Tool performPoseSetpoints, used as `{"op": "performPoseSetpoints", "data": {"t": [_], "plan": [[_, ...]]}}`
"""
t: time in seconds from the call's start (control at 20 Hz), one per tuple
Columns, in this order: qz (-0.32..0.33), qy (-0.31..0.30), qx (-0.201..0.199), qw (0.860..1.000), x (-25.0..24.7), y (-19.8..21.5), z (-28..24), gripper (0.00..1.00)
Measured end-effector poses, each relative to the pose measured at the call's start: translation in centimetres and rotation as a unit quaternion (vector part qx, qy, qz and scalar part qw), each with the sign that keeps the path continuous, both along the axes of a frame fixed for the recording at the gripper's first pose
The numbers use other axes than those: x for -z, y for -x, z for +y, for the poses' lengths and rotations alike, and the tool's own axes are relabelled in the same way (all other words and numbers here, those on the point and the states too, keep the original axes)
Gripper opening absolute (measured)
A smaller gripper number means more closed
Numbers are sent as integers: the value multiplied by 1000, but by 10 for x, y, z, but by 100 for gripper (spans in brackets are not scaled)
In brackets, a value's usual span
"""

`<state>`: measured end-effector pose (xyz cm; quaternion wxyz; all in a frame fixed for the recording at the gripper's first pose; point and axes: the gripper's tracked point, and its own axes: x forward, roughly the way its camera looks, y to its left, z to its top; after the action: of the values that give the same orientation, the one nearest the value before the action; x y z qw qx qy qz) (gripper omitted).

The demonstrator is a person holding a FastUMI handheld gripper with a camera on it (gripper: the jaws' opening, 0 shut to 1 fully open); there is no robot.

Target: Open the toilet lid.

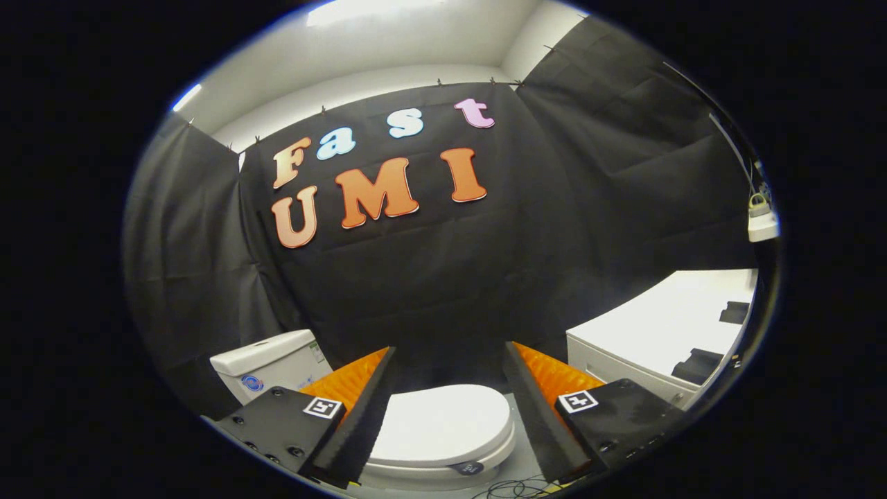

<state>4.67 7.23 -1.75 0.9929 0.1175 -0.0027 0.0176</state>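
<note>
The gripper [449,360] hangs with its fingers spread wide, gripping nothing and touching nothing. Between and beyond them lies the white oval plastic toilet lid [443,424], shut flat on the bowl, its long axis slanting from near right to the white ceramic tank [271,362] at far left.

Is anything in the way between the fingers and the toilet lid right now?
No. In the gripper view the hand-held gripper is open, and the closed toilet lid lies between and just ahead of its fingers with nothing in between.
</note>
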Motion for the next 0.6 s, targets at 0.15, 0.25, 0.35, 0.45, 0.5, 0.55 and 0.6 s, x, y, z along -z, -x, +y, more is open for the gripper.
{"op": "performPoseSetpoints", "data": {"t": [0.15,0.25,0.35,0.45,0.5,0.55,0.6], "plan": [[22,-10,-7,1000,30,-10,0,98],[54,-27,-17,998,61,-14,4,99],[94,-46,-29,994,101,-14,11,99],[135,-51,-26,989,144,-18,12,99],[153,-58,-23,986,163,-20,12,99],[167,-69,-23,983,179,-17,11,99],[175,-80,-25,981,192,-16,11,99]]}}
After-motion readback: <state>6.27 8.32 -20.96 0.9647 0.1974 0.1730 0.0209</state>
